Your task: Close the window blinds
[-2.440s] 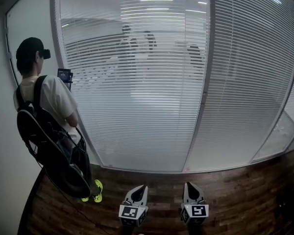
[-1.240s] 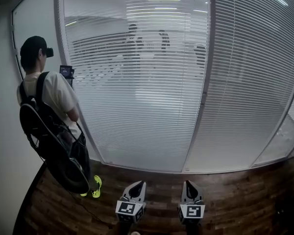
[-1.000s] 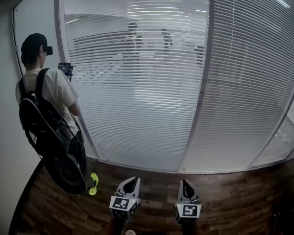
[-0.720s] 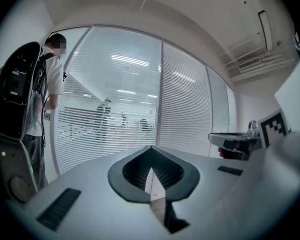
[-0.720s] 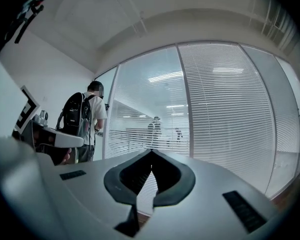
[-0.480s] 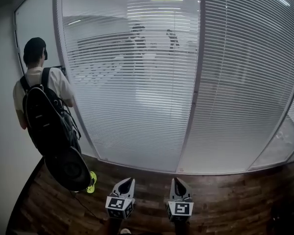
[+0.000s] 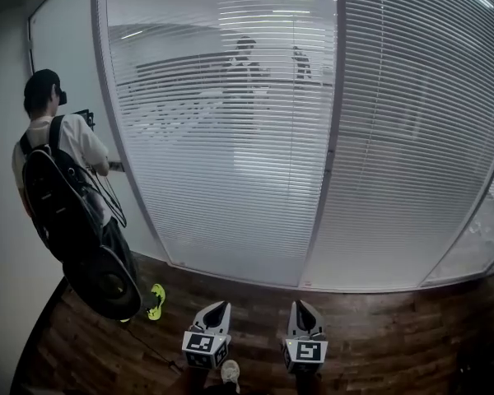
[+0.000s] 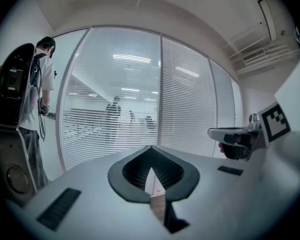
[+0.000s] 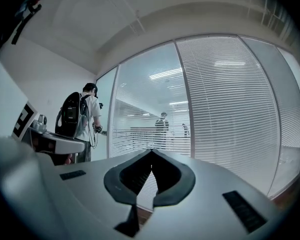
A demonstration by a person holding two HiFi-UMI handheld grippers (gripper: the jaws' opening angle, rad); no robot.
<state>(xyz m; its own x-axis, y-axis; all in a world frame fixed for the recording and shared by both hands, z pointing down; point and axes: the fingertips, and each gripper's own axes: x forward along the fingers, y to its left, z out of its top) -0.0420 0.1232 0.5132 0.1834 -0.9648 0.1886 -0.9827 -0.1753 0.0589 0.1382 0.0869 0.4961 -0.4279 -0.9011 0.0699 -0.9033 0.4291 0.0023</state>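
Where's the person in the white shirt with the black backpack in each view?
Head view: person with the black backpack far left, back to camera.
Left gripper view: left edge.
Right gripper view: left of centre.
Shared landmark: grey vertical frame post between the white slatted blinds, right of the person everywhere.

- The left gripper (image 7: 217, 306) is held low in front of the body and points forward, a little downward. Its jaws are together, with nothing between them.
- The right gripper (image 7: 301, 305) is near it, side by side, pointing level. Its jaws are also closed and empty.
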